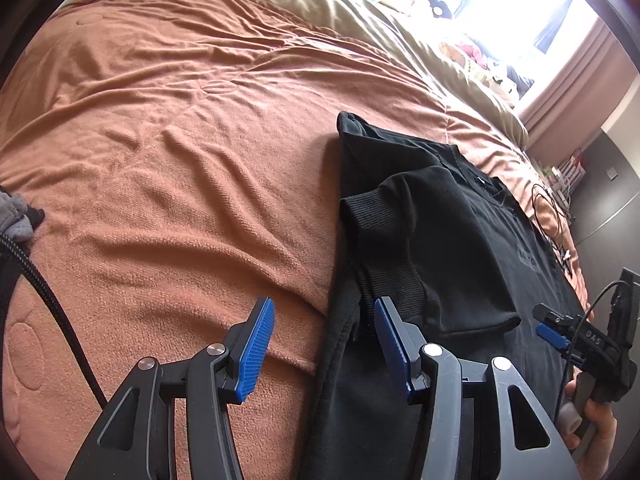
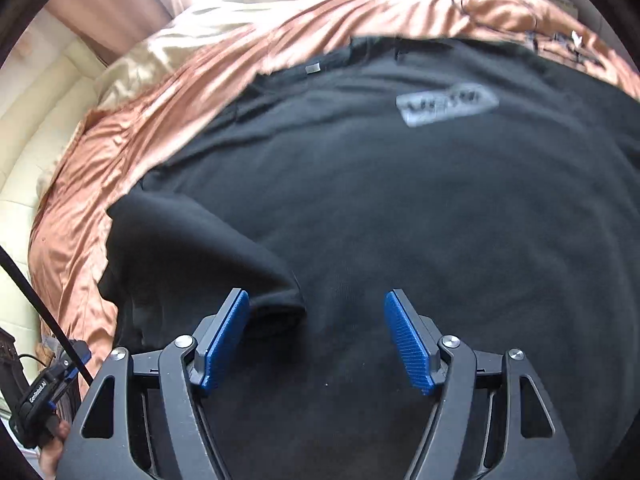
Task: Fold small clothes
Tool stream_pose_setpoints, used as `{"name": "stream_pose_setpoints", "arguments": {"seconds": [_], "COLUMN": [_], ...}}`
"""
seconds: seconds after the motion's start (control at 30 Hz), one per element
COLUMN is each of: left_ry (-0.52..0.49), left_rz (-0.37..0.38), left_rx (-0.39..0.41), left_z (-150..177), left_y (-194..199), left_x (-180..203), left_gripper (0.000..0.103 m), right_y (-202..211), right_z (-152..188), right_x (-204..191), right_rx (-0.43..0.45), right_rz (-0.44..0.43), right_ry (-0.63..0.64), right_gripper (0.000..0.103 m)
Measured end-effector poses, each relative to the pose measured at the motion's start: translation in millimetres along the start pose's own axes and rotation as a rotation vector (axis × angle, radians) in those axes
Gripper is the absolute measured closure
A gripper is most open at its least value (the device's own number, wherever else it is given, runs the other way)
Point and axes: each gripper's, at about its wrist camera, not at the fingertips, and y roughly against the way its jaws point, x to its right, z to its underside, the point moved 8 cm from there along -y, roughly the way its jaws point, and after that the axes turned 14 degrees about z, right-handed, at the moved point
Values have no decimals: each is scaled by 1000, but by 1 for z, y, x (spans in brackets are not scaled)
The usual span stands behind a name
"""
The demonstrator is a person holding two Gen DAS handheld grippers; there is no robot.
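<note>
On the bedspread (image 1: pixel 168 168) lies a black shirt (image 2: pixel 380 200), sleeve (image 1: pixel 420 240) folded inward; left gripper (image 1: pixel 324 344) gapes empty at its near-left edge; right gripper (image 2: pixel 316 336) hovers above it, open, holding nothing.

- shirt (image 2: pixel 360 200): plain black, ribbed knit at sleeve cuff (image 1: pixel 384 216), grey blurred logo patch (image 2: pixel 448 108) on chest
- bedspread (image 1: pixel 160 140): rust orange, stitched oval quilting
- sheet (image 1: pixel 320 4) past it: beige/tan
- left gripper (image 1: pixel 324 344) and right gripper (image 2: pixel 316 340): black frames, blue ridged pads, silver pivot pins
- curtain (image 1: pixel 576 84): dusty pink
- cloth (image 1: pixel 16 216) at left edge: grey
</note>
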Motion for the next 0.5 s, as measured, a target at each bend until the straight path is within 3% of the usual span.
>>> {"name": "stream_pose_setpoints", "arguments": {"seconds": [0.23,0.5], "left_ry": [-1,32], "left_rz": [7,1], "left_rx": [0,23], "left_z": [7,16], "left_y": [8,29], "left_x": [-4,-25], "left_gripper": [49,57], "right_y": [31,18], "right_z": [9,28], "right_x": [-52,-111], "right_rx": [62,36], "right_rz": [-107,-180], "right_ry": [179,361], "right_gripper": [34,36]}}
